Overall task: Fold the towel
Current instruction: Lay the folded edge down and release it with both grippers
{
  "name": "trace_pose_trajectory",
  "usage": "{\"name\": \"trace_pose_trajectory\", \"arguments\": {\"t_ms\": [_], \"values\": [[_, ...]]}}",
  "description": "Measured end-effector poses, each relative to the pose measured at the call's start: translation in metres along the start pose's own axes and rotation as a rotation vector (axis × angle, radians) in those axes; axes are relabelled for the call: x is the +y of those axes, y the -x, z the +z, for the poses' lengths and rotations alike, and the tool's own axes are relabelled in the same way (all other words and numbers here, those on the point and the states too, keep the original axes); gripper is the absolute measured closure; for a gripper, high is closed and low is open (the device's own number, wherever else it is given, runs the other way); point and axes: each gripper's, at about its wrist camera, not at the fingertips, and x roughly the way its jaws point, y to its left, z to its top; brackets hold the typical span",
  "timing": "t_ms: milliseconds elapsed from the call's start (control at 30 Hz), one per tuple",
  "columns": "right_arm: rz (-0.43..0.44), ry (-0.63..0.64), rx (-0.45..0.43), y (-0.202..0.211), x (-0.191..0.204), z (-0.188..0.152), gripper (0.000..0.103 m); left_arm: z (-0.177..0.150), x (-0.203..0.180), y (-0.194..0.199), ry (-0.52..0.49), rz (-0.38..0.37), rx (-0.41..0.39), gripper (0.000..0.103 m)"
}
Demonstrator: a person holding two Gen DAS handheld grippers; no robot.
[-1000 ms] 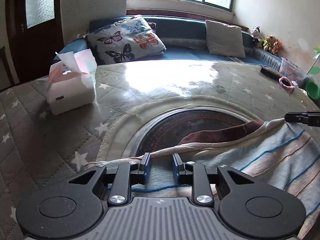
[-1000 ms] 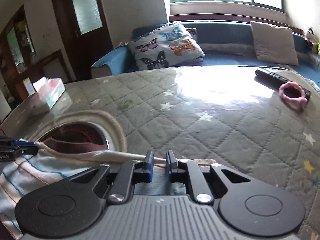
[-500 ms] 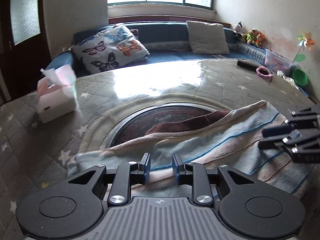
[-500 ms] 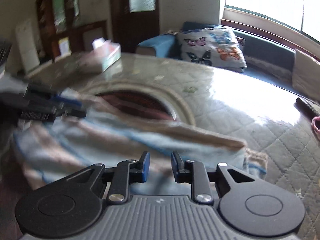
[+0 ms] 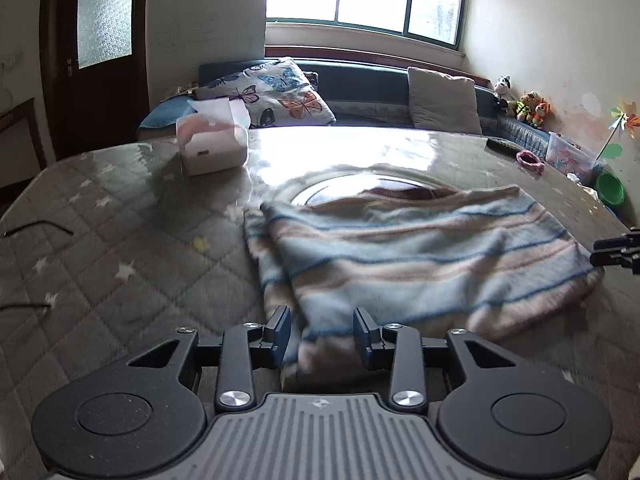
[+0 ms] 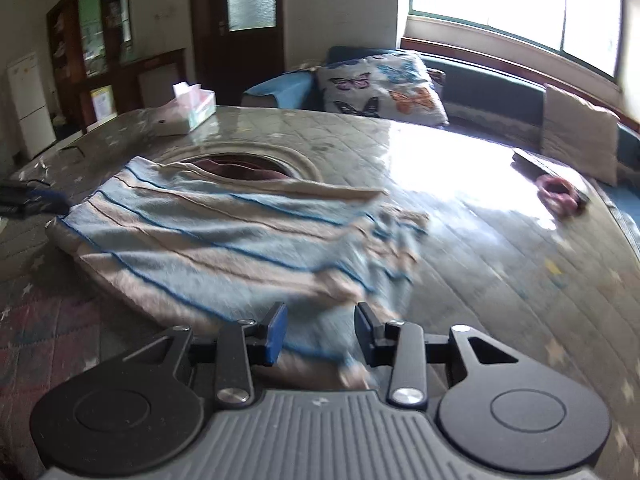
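Note:
A blue and beige striped towel (image 5: 420, 256) lies folded in a slack rectangle on the quilted table cover (image 5: 120, 248). My left gripper (image 5: 322, 332) is open at the towel's near left corner, and that corner lies between its fingers. My right gripper (image 6: 320, 332) is open over the towel's (image 6: 208, 248) near right corner, where the edge is rumpled. Each gripper shows in the other's view: the right one (image 5: 616, 250) by the towel's right edge, the left one (image 6: 32, 200) blurred at its left edge.
A tissue box (image 5: 212, 148) stands at the far left of the table. A round dark recess (image 5: 360, 186) lies just behind the towel. A pink hair tie (image 5: 530, 158) and a remote (image 5: 502, 145) sit at the far right. A sofa with cushions (image 5: 280, 96) lies beyond.
Both grippers pulled back toward me and away from the far edge, leaving the towel folded over on the table. Their jaws have widened and let go of the towel.

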Motion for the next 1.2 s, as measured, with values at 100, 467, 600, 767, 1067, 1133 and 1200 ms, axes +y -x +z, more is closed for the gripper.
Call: {"name": "trace_pose_trajectory", "arguments": {"t_ms": [100,467,600,767,1067,1133,1200], "values": [[-0.001,-0.044,0.01,0.002,-0.01,-0.008,0.067,-0.01,-0.005,0.005,-0.021,-0.008,0.0,0.066],[0.032,-0.056,0.025,-0.005,-0.013,-0.019,0.092,-0.02,-0.005,0.003,-0.093,-0.027,-0.019,0.068],[0.016,-0.051,0.017,-0.003,-0.009,-0.019,0.096,-0.02,-0.001,0.002,-0.079,-0.038,-0.019,0.098],[-0.021,-0.036,-0.036,0.011,-0.005,-0.011,0.098,-0.016,0.007,0.019,-0.049,-0.028,-0.06,0.101],[-0.062,-0.087,-0.003,0.01,-0.013,-0.025,0.099,-0.028,0.002,0.018,-0.032,-0.031,-0.021,0.102],[-0.062,-0.097,-0.032,0.02,-0.014,-0.024,0.099,-0.03,0.001,0.019,-0.028,-0.029,-0.015,0.102],[-0.063,-0.109,-0.048,0.027,-0.016,-0.024,0.099,-0.032,-0.001,0.019,-0.025,-0.028,-0.009,0.102]]}}
